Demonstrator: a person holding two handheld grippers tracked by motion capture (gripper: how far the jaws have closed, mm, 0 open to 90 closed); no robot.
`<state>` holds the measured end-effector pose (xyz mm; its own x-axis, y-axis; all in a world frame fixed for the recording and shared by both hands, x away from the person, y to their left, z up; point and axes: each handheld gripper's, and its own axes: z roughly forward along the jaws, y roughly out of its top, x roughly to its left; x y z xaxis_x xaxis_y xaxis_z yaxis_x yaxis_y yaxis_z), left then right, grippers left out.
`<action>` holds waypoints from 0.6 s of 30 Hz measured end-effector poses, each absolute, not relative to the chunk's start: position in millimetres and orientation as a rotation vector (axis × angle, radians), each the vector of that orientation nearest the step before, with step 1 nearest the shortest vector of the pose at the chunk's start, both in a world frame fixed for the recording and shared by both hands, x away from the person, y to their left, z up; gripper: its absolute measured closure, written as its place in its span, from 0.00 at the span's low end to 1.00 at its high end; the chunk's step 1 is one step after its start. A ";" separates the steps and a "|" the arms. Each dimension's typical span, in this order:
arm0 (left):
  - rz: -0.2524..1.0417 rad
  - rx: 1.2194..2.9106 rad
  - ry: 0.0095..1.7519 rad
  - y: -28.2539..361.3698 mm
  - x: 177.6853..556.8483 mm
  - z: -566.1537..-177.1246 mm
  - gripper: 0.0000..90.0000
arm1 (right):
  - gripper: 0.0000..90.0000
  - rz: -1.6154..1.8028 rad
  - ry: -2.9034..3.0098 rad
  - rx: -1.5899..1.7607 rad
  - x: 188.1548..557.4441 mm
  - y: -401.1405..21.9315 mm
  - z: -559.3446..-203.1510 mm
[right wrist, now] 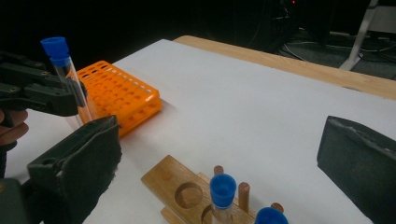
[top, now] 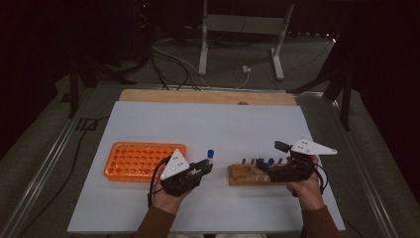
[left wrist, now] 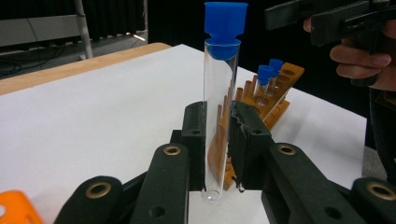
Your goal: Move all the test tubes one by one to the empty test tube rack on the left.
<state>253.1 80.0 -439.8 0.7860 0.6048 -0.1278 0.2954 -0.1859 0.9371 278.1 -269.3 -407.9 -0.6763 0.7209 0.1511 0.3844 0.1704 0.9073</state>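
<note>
- Blue-capped glass tube stands upright, clamped in the left gripper between orange tray and wooden rack.
- Right gripper gapes empty above the rack, whose remaining tubes are cut off.

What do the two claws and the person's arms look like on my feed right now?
Both claws, left claw and right claw, are black, with bolted linkage arms showing brass-coloured rivets and dark padded fingers. Each carries a pale grey three-cornered plate dotted with small holes, and a thin black cable trails from it. The person wears brown sleeves.
</note>
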 end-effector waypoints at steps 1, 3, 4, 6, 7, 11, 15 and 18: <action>0.323 1.781 0.699 81.9 252.6 -439.8 0.87 | 0.00 1.510 2.136 1.057 278.1 -269.9 -407.7; 0.328 1.780 0.700 85.5 251.1 -439.4 0.87 | 0.00 1.517 2.134 1.058 278.4 -271.3 -407.6; 0.330 1.775 0.702 87.2 250.2 -439.2 0.87 | 0.00 1.518 2.132 1.061 278.7 -271.9 -407.7; 0.334 1.773 0.706 90.8 249.1 -438.7 0.87 | 0.00 1.519 2.132 1.064 278.9 -272.7 -408.0; 0.336 1.768 0.708 92.7 248.7 -438.4 0.87 | 0.00 1.517 2.131 1.065 278.9 -273.1 -408.0; 0.324 1.763 0.707 100.4 248.1 -436.4 0.87 | 0.00 1.522 2.123 1.066 278.4 -274.8 -407.0; 0.333 1.761 0.704 106.2 245.8 -434.0 0.87 | 0.00 1.524 2.120 1.073 278.9 -277.3 -407.5; 0.348 1.753 0.708 113.0 245.2 -431.1 0.87 | 0.00 1.526 2.114 1.077 278.8 -279.1 -407.3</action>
<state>245.2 113.0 -431.1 0.7736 0.6214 -0.1238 0.2816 -0.1622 0.9457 278.8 -279.1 -407.3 -0.6647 0.7283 0.1667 0.3873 0.1451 0.9105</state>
